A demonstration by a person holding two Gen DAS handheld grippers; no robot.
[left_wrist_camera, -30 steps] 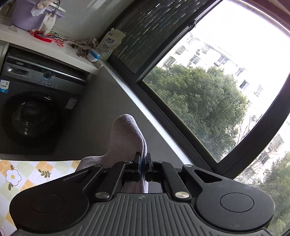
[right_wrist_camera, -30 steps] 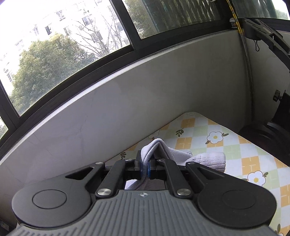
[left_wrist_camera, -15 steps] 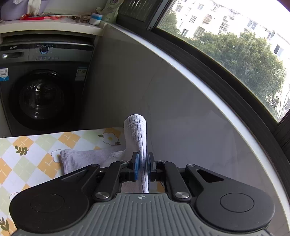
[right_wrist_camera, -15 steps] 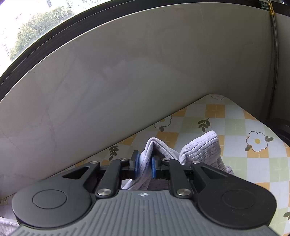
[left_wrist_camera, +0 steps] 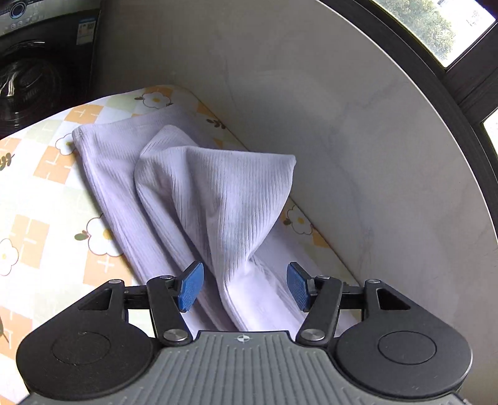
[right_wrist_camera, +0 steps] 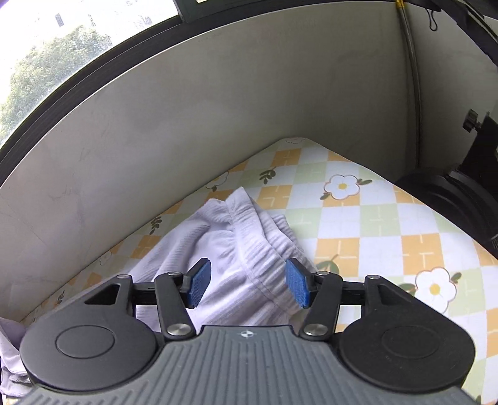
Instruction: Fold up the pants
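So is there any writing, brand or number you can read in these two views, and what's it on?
Nothing can be read.
Washing machine: its white sticker carries print and a code square, too small to read.
Its control panel: markings blurred.
Pants and checked cloth: no writing seen.

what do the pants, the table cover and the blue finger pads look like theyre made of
Pants: soft pale lilac ribbed knit, matte; fine lengthwise ribs, gathered waistband.
Table cover: probably wipeable vinyl or oilcloth; flat printed checks and flowers, slight sheen.
Finger pads: likely rubber or plastic; blue, finely textured face.
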